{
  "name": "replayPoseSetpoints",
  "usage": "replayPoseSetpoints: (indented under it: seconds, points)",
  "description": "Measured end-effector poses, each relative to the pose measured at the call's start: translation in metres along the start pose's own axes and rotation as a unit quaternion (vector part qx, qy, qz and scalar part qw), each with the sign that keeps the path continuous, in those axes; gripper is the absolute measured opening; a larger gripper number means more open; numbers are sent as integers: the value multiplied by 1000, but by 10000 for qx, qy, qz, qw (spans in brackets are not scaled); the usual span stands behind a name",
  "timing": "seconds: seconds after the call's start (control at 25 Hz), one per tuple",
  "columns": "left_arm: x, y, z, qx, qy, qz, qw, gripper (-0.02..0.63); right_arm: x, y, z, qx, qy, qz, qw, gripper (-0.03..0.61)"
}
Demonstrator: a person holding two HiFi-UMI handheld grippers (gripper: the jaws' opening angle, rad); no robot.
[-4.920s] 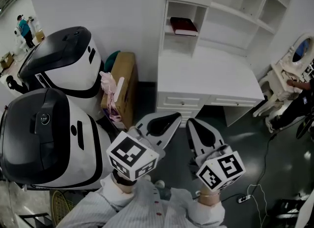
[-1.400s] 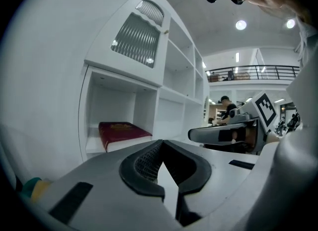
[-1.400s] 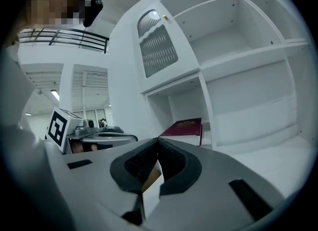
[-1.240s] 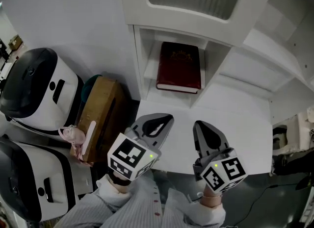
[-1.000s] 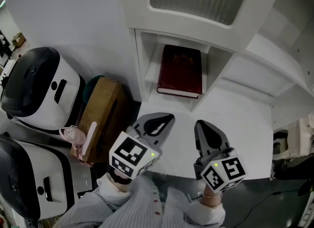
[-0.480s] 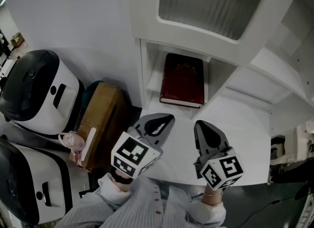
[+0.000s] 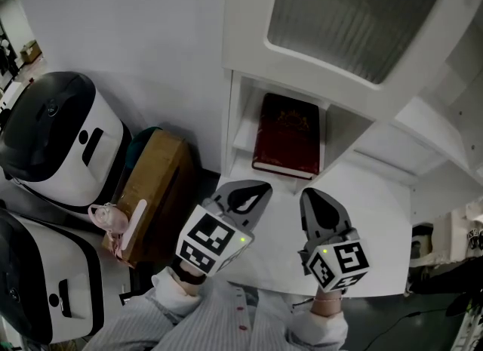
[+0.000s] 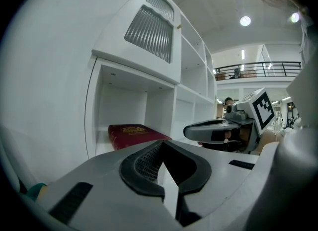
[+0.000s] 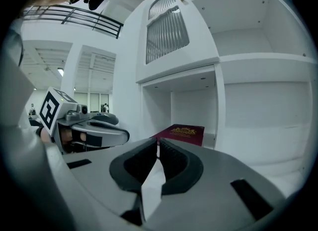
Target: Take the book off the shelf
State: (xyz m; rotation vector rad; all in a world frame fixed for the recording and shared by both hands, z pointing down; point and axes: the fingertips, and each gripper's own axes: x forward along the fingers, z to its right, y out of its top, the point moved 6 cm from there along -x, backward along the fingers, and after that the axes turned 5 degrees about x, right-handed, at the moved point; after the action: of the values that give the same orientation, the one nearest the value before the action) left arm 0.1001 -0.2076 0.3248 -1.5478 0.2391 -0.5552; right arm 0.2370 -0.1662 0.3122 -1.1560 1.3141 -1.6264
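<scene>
A dark red book (image 7: 288, 134) with gold print lies flat in the low open compartment of the white shelf unit (image 7: 243, 108). It also shows in the left gripper view (image 8: 131, 133) and in the right gripper view (image 9: 184, 131). My left gripper (image 7: 259, 186) hovers over the white desk top just short of the compartment, shut and holding nothing. My right gripper (image 7: 311, 193) sits beside it, a little right of the book, also shut with nothing between its jaws. Both point roughly level toward the shelf, a short way from the book.
A ribbed-glass cabinet door (image 7: 355, 17) hangs above the book's compartment. The white desk top (image 7: 370, 213) stretches to the right. Left of the desk stand a brown cardboard box (image 7: 155, 183), a pink item (image 7: 109, 217) and two white-and-black machines (image 7: 60, 130).
Both grippers and the head have drifted closer to the shelf. The book now looks larger and nearer. Neither gripper's jaws have changed.
</scene>
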Motion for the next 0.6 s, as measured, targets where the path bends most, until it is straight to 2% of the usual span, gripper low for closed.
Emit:
replayPoseSetpoints:
  seconds: [0.32,0.44,0.6]
  points:
    - [-3,-2,-7,24,8,-43,10000,10,13,-2,3,-722,-149,-289,9969,23]
    - [-5,-1,-11,-11,6,-41,10000,11,21,2,2,-1059,-30,-415,9935,109]
    - [-9,-4,-18,25,30,-19,10000,10,33,-1,-4,-1771,-14,-592,9824,158]
